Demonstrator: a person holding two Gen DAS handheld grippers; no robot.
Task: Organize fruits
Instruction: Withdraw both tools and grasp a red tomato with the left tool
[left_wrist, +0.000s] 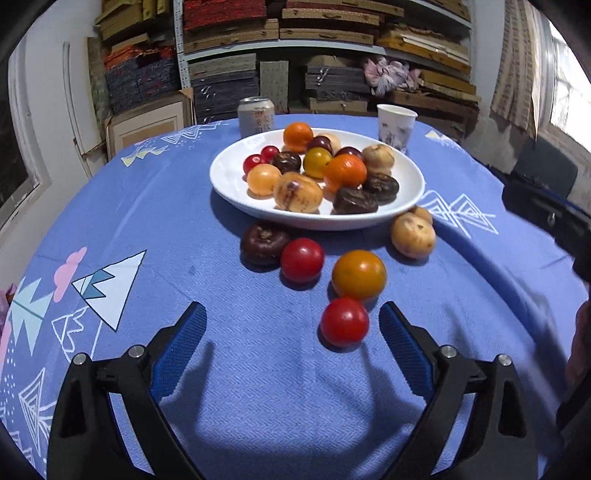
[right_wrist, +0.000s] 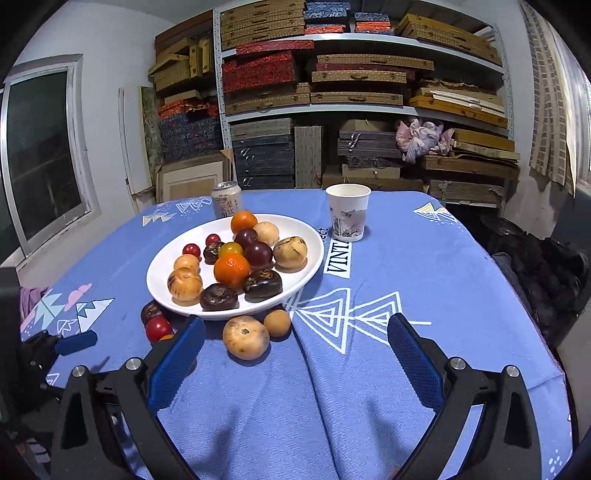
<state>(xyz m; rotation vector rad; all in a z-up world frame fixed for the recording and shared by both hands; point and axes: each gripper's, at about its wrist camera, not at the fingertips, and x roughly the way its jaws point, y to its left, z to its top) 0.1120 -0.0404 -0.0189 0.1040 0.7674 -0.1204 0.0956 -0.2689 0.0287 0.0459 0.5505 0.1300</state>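
**Fruit sorting: most of it plated, a handful still loose**

So the white plate (left_wrist: 229, 184) in the middle of the desk (left_wrist: 258, 387) is already pretty loaded: oranges, small red ones, dark wrinkly ones, a few tan ones. I'd call it well past halfway. What's left sits on the blue cloth in front of the plate: a dark brown fruit (left_wrist: 263, 242), a red tomato (left_wrist: 302, 259) just beside it, an orange fruit (left_wrist: 358, 274), another red tomato (left_wrist: 344, 322) nearest the camera, plus a big tan fruit (right_wrist: 246, 337) and a smaller tan one (right_wrist: 277, 322) right at the plate's rim.

The left gripper (left_wrist: 291, 332) is spread wide with nothing pinched; the near tomato lies just ahead of its right finger, not between the pads. The right gripper (right_wrist: 295, 339) is also wide apart and empty, with the big tan fruit just ahead of its gap.

Other stuff: a drink can (left_wrist: 256, 116) and a paper cup (right_wrist: 348, 211) stand behind the plate, out of the way. The real nuisance is probably the crowding, since the loose fruit sit close together and round things roll.
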